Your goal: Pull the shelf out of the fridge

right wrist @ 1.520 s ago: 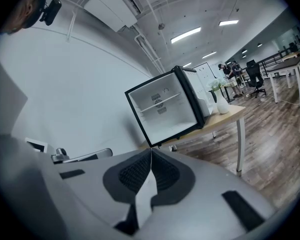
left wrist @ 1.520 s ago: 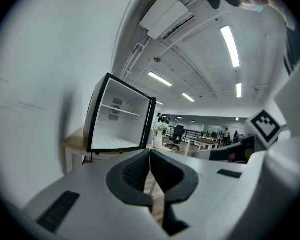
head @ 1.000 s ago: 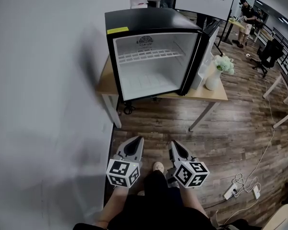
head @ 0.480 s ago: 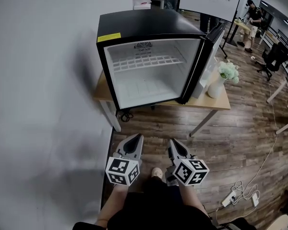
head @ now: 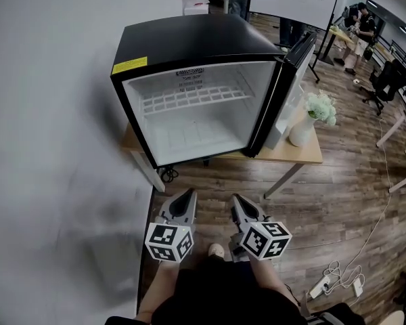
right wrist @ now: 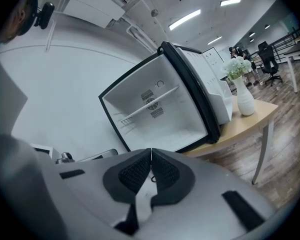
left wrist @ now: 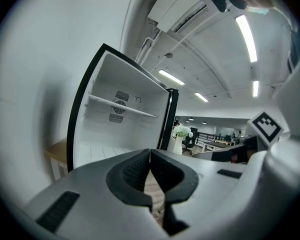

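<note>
A small black fridge [head: 189, 36] stands on a wooden table [head: 294, 153] with its door [head: 294, 63] swung open to the right. Inside, a white wire shelf [head: 193, 98] sits across the upper half; it also shows as a thin white shelf [left wrist: 121, 107] and, tilted, as the shelf [right wrist: 149, 104]. My left gripper [head: 187, 196] and right gripper [head: 237, 202] hang side by side well short of the fridge, over the floor. Both are shut with nothing between the jaws [left wrist: 149, 156] [right wrist: 151, 156].
A white vase with flowers [head: 310, 114] stands on the table's right end beside the door. A grey wall [head: 47, 147] runs along the left. Cables and a power strip [head: 338, 282] lie on the wooden floor at the right. People and desks are in the far background.
The fridge looms larger and has shifted left in the head view as I come closer. Both grippers keep their pose, shut.
</note>
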Motion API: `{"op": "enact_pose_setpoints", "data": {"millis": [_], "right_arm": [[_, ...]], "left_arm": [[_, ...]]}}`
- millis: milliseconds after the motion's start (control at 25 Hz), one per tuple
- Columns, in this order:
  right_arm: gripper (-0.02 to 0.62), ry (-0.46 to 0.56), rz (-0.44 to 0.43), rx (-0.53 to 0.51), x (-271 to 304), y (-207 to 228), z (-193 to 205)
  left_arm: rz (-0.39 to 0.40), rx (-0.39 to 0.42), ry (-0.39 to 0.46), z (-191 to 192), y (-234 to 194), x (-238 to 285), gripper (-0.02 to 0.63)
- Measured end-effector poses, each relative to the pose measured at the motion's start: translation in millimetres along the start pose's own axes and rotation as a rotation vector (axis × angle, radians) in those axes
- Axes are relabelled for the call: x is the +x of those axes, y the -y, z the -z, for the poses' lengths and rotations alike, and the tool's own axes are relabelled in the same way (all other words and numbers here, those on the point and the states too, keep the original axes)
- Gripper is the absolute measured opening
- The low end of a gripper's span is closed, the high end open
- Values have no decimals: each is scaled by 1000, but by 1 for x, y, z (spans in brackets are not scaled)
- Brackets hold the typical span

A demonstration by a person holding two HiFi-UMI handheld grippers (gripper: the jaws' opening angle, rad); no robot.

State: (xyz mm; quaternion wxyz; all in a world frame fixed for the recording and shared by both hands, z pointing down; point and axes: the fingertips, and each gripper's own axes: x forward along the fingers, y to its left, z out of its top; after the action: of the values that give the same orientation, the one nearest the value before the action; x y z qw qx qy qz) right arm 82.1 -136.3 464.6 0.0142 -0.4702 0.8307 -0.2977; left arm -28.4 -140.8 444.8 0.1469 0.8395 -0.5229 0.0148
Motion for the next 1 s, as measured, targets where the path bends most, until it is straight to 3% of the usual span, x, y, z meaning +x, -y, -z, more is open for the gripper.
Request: {"op": "enact_pose_setpoints", "data": {"millis": [360, 680, 1000], "right_arm": [[-9, -12, -40, 31, 31, 31, -15], [-9, -66, -54, 80, 37, 35, 4], [-9, -59, -82, 97, 43, 28, -1]], "left_arm": [[-44, -16, 13, 4, -11, 38, 6], [-74, -65, -20, 21, -17, 37, 6], [-87, -90, -9, 17, -23, 34, 6]]}}
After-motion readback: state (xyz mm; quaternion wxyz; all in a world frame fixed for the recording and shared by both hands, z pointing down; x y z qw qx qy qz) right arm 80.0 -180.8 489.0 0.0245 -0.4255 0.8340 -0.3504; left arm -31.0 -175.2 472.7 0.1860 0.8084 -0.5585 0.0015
